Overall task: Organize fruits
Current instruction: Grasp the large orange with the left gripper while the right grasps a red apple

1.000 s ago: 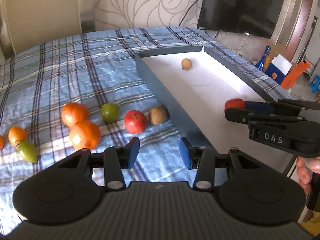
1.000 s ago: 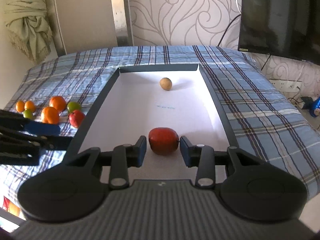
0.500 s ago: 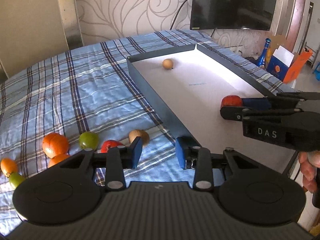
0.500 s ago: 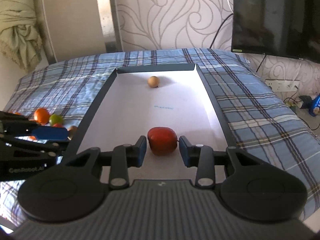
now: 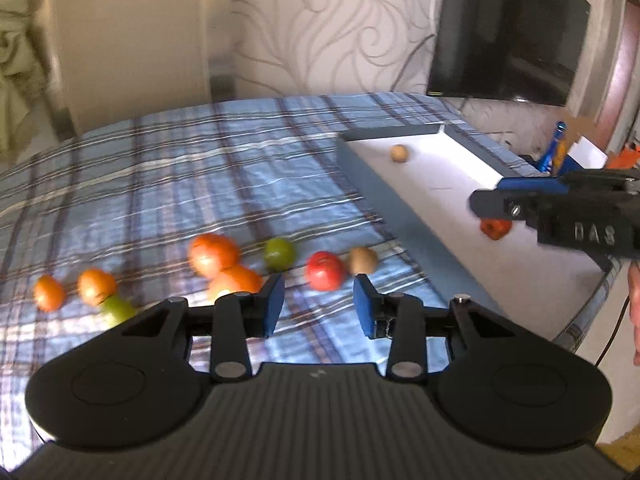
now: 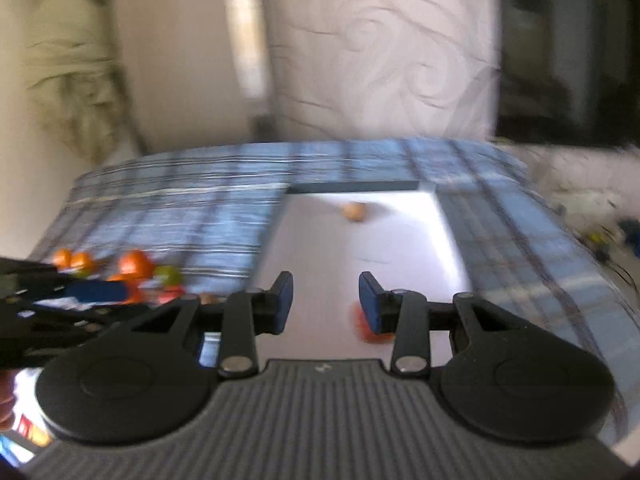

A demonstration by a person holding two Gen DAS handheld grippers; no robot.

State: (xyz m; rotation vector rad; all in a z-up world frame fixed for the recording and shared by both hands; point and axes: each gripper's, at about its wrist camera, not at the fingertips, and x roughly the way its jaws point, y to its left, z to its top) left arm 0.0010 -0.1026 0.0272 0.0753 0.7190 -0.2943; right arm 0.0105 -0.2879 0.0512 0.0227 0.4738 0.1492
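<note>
A dark-walled tray (image 5: pixel 384 196) with a white floor lies on the plaid bed. In it are a tan round fruit (image 5: pixel 399 153) and a red fruit (image 5: pixel 495 229). My right gripper (image 6: pixel 325 300) is open and empty above the tray; the red fruit (image 6: pixel 372 330) lies below its right finger. On the bed left of the tray lie a brown kiwi (image 5: pixel 362 260), a red apple (image 5: pixel 325 276), a green fruit (image 5: pixel 279 253) and several oranges (image 5: pixel 212 254). My left gripper (image 5: pixel 318 306) is open and empty, just short of the apple.
The plaid bedspread (image 5: pixel 200 184) covers the bed. A TV (image 5: pixel 508 32) hangs on the wall behind. A blue bottle (image 5: pixel 554 148) and boxes stand on the floor to the right. A cloth (image 6: pixel 68 64) hangs at the far left.
The right gripper has lifted away from the red fruit, which now lies in the tray. The left view has swung left and up toward the fruits on the bed.
</note>
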